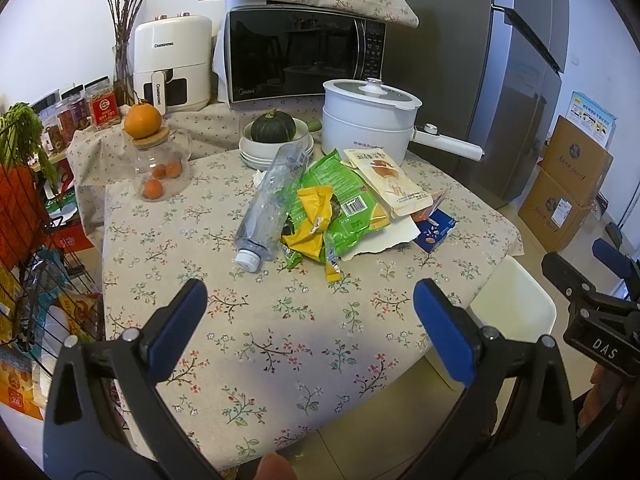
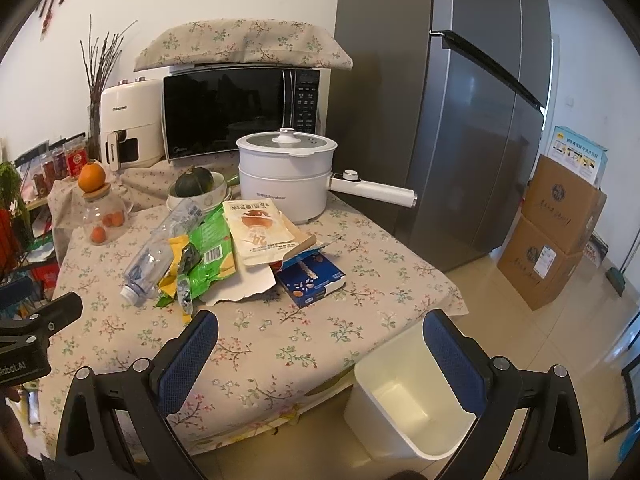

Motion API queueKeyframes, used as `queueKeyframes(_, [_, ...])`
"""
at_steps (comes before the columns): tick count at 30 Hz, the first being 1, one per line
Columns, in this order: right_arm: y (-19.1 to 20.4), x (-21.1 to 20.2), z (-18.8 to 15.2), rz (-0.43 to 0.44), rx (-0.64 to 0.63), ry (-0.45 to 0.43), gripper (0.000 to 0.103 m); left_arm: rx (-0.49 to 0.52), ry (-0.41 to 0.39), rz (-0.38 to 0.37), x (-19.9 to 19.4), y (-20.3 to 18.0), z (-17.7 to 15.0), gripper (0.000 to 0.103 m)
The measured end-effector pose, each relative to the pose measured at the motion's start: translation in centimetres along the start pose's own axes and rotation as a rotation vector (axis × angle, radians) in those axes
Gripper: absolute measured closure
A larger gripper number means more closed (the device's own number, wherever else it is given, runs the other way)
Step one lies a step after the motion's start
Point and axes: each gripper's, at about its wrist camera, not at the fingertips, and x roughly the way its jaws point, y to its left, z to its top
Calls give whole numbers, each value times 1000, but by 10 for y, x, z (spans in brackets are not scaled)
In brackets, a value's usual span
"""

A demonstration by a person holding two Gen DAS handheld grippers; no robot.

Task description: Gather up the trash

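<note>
Your left gripper (image 1: pixel 310 304) hangs spread wide and empty above the near edge of the table (image 1: pixel 280 344); your right gripper (image 2: pixel 320 336) is spread and empty too, over the table corner and the white bin (image 2: pixel 404 404). Ahead lies one trash pile: one plastic bottle (image 1: pixel 272 200), one yellow wrapper (image 1: pixel 314 224), one green bag (image 1: pixel 340 196), one beige pouch (image 1: pixel 390 184), one blue box (image 2: pixel 312 280). The bin on the floor looks empty. Behind, one squash (image 1: pixel 273 127) sits in stacked bowls (image 1: pixel 276 152).

White paper (image 2: pixel 244 286) (torn) half-buried under wrappers (image 2: pixel 212 256).
</note>
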Motion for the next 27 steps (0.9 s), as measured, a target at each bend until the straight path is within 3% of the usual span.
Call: queueKeyframes(27, [4, 4, 0, 0, 10, 2, 0, 3, 0, -8, -1, 0, 5, 1])
